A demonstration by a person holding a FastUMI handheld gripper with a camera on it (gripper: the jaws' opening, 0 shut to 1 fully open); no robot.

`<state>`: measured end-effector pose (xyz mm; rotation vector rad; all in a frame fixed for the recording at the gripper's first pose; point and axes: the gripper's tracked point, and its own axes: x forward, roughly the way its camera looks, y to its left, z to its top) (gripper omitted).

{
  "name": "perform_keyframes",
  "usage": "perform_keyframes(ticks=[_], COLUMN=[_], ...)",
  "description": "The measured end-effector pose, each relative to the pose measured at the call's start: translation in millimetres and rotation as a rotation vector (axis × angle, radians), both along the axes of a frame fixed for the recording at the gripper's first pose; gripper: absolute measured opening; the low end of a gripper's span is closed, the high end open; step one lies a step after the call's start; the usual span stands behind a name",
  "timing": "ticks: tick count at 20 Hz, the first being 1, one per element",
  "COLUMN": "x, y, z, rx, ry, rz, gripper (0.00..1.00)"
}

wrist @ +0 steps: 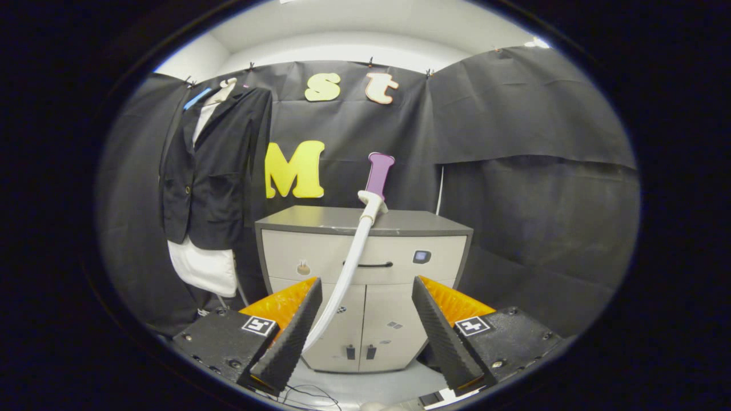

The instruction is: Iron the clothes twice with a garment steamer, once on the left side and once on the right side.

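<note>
A dark jacket hangs against the booth wall, well off to the left of the fingers, over a white garment whose collar shows at the neck and whose hem hangs out below the jacket. To its right stands a pale cabinet with a grey top, a dark drawer handle and two lower doors. The garment steamer, with a purple handle above a white neck, stands upright on the cabinet's top surface, beyond the fingers. Its white hose curves down across the drawer front and runs toward the left finger, passing just beside its inner face; whether it touches the finger cannot be told. The hand-held gripper is spread wide, its two fingers well apart, with nothing pressed between them. The right finger stands clear of the hose, with the cabinet doors behind the gap.
</note>
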<state>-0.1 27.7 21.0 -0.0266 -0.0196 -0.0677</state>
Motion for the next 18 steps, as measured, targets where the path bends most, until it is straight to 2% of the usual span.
perform_keyframes(ticks=[4,8,18], x=[15.3,54.4,214.4], y=[-11.5,-24.5,-61.3], z=[32.2,72.5,142.0], rx=[-0.019,0.021,0.104], ry=[-0.015,-0.030,0.028], rz=[-0.032,-0.024,0.043], gripper=[0.99,0.99,0.99])
